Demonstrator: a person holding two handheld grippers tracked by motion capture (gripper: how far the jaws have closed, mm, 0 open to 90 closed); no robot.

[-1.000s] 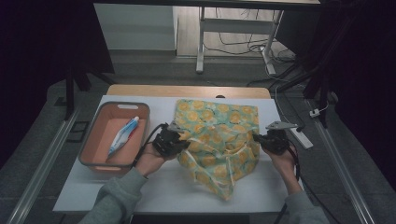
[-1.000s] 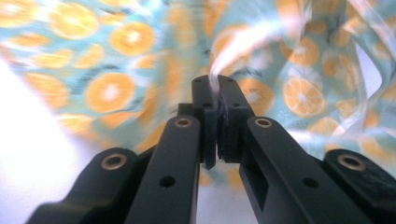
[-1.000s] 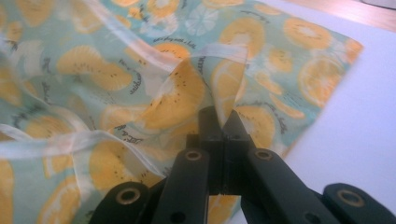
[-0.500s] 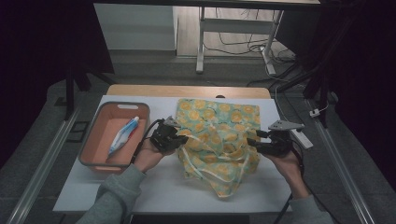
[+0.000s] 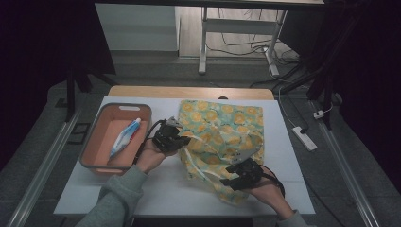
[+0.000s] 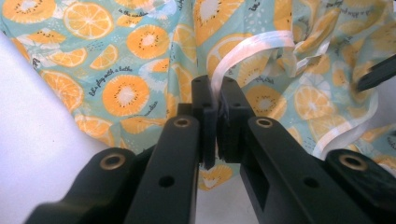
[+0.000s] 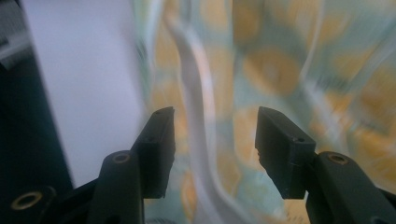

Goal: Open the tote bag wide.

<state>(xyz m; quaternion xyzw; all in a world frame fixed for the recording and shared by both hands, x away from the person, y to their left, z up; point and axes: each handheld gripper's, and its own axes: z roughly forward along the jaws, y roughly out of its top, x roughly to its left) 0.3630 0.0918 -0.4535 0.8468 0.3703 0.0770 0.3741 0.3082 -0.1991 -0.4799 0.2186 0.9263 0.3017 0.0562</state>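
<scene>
The orange-print apron (image 5: 222, 142) is lying rumpled on the white table (image 5: 156, 189), just to the right of the salmon-coloured tray (image 5: 94, 142), which is holding a toothpaste tube (image 5: 125, 138). The left gripper (image 5: 182, 141) is sitting at the apron's left edge, between the tray and the cloth, and in the left gripper view its jaws are pressing tight together on a white strap (image 6: 243, 51) that is looping up out of them across the fruit pattern. The right gripper (image 5: 226, 178) is hovering over the apron's near corner, farther from the tray than the left one. Its jaws have just been closing a little after parting, and in the blurred right gripper view they are standing apart with another white strap (image 7: 198, 116) running up between them; the pads are not touching it, so this gripper is holding nothing
</scene>
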